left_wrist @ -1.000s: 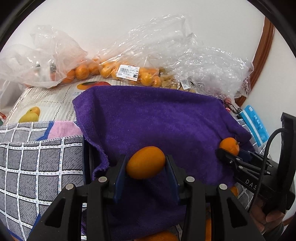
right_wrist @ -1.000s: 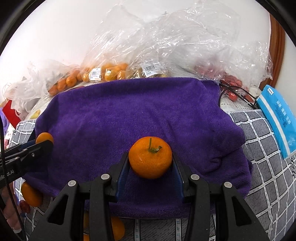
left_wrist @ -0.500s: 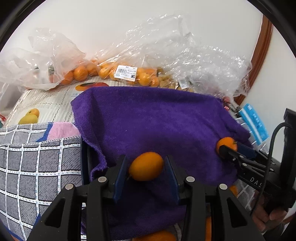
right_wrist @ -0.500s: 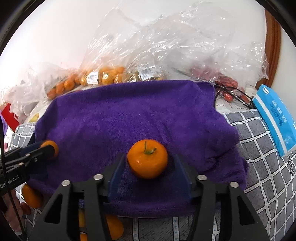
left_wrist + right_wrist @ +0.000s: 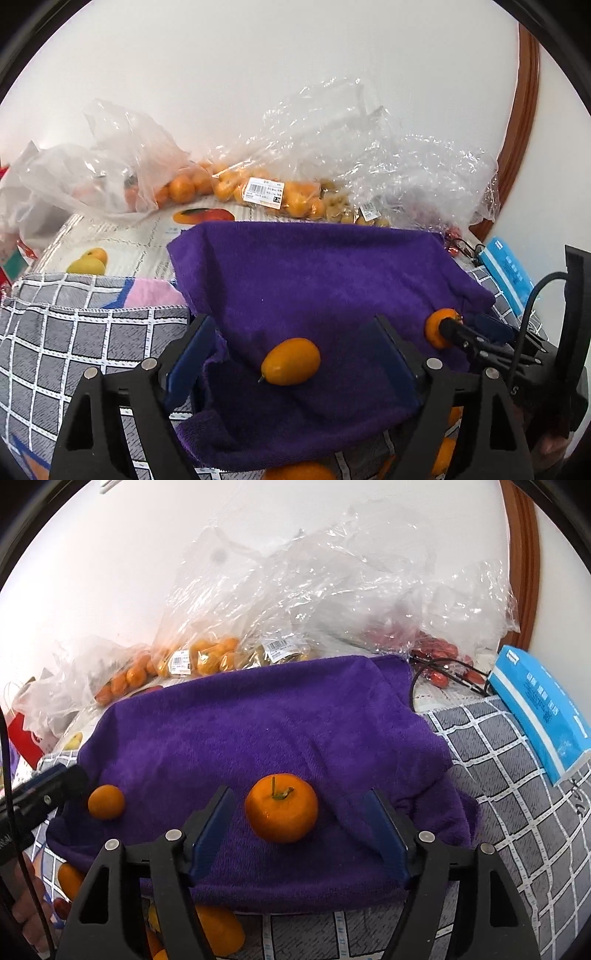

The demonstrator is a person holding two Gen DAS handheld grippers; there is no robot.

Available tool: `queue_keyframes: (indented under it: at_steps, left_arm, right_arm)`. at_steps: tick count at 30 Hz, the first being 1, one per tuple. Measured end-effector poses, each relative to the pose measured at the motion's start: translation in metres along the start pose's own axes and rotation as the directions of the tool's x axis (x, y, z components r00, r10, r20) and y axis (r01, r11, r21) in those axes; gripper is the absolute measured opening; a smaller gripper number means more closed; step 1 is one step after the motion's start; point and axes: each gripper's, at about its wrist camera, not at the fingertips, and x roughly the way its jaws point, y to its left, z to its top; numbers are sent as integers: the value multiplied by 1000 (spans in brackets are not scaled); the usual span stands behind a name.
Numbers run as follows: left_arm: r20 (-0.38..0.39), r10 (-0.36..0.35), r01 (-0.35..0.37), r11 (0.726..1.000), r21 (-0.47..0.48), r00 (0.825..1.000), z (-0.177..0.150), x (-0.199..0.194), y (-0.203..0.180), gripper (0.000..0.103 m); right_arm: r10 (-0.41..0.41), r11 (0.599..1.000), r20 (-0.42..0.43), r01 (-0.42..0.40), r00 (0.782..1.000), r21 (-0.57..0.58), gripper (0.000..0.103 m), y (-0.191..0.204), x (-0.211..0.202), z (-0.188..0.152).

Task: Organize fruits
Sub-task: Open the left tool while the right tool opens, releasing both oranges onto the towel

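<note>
Orange fruits (image 5: 281,813) on purple towel (image 5: 258,731); grey white-checked cloth (image 5: 517,794).

Fuzzy purple towel (image 5: 258,731); glossy mandarin (image 5: 281,812); crinkled, probably plastic, bags (image 5: 314,590).

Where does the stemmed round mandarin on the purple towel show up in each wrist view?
Left wrist view: the stemmed mandarin sits at the right edge of the purple towel, partly hidden behind a finger of the right gripper.
Right wrist view: the mandarin lies low in the centre, between the opening jaws, untouched.
Shared landmark: the blue packet right of the towel.
</note>
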Motion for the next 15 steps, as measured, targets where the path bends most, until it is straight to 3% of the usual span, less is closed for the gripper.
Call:
queue_keyframes:
  at_steps: [4, 9, 12, 15]
  left_arm:
    - [29, -49, 48, 999, 15, 998, -2, -6, 0, 87]
    - [10, -75, 76, 996, -42, 997, -2, -3, 7, 85]
    - [10, -72, 72, 996, -51, 997, -1, -5, 9, 78]
    - [30, -59, 60, 997, -47, 998, 0, -9, 9, 77]
  right_arm:
    - [-37, 999, 18, 37, 999, -15, 73, 4, -4, 0]
    - [-37, 999, -14, 37, 999, -5, 70, 4, -5, 2]
    - [-15, 1000, -24, 15, 1000, -1, 67, 4, -6, 2]
    - [30, 999, -43, -29, 999, 13, 67, 4, -6, 3]
